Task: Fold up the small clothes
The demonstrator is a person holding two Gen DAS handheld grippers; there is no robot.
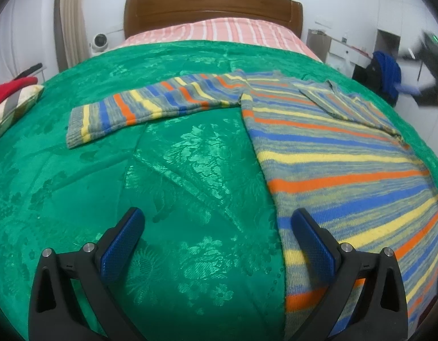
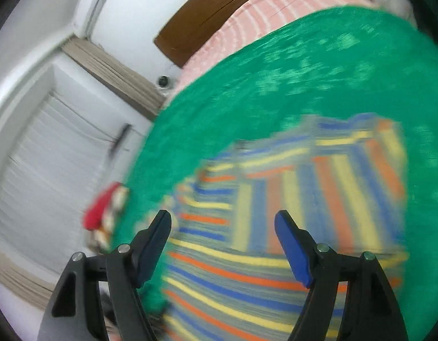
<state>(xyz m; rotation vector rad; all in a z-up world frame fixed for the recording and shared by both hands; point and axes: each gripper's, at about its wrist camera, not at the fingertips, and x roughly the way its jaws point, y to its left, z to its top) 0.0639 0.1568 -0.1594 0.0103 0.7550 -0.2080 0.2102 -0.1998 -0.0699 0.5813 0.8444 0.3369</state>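
Note:
A striped sweater [image 1: 332, 153] in orange, blue, yellow and grey lies flat on a green bedspread [image 1: 162, 170]. One sleeve [image 1: 145, 108] stretches out to the left; the other sleeve [image 1: 346, 102] is folded over the body. My left gripper [image 1: 216, 221] is open and empty, low over the bedspread at the sweater's left edge. The right wrist view is motion-blurred: my right gripper [image 2: 223, 224] is open and empty above the sweater [image 2: 261, 227], tilted.
A wooden headboard [image 1: 213, 8] and pink striped sheet [image 1: 219, 31] are at the far end. A red and checked cushion [image 1: 11, 96] lies at the bed's left edge. A white cabinet [image 1: 344, 51] and dark clothes [image 1: 383, 74] stand right of the bed.

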